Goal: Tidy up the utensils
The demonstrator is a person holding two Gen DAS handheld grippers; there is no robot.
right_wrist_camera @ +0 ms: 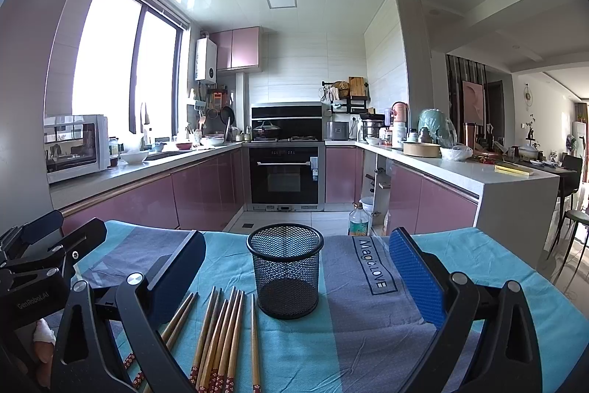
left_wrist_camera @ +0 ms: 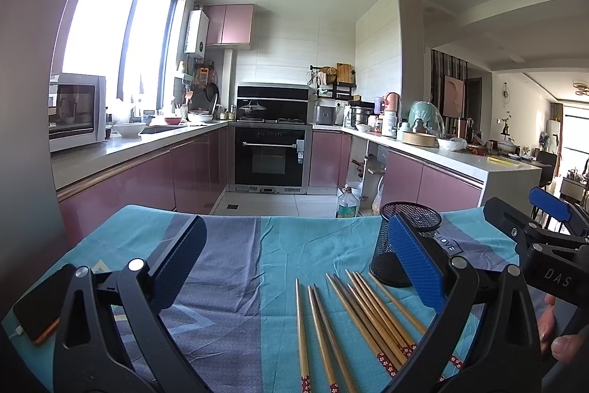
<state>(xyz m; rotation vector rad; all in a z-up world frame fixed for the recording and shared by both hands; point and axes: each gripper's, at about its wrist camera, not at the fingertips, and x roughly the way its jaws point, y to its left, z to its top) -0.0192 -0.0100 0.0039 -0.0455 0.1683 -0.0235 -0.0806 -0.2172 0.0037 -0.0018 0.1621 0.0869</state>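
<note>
Right now both hand-held grippers hover low over the cloth-covered counter, each spread wide with nothing between the pads. In the left wrist view the left hand-held gripper fills the bottom of the frame. A phone lies at lower left beside its arm, with a cable plugged in. Chopsticks lie flat on the striped cloth at lower centre and lower right, red patterned ends toward the camera, tips pointing away. One lies alone at the left of the group, two are paired next to it, and the rest are bunched and overlapping, running under the right blue pad. A black mesh cup stands upright just behind that pad, right of centre and partly hidden by it. A thumb shows at the lower right edge, and the other gripper pokes in at the right edge.

In the right wrist view the right hand-held gripper frames the mesh cup, which sits dead centre, upright and looking empty. The chopsticks fan out at lower left of the cup; the nearest single stick is just beside its base. The left gripper shows at the left edge. Farther back, at mid-frame, are an oven, a microwave at left, and a cluttered worktop at right.
</note>
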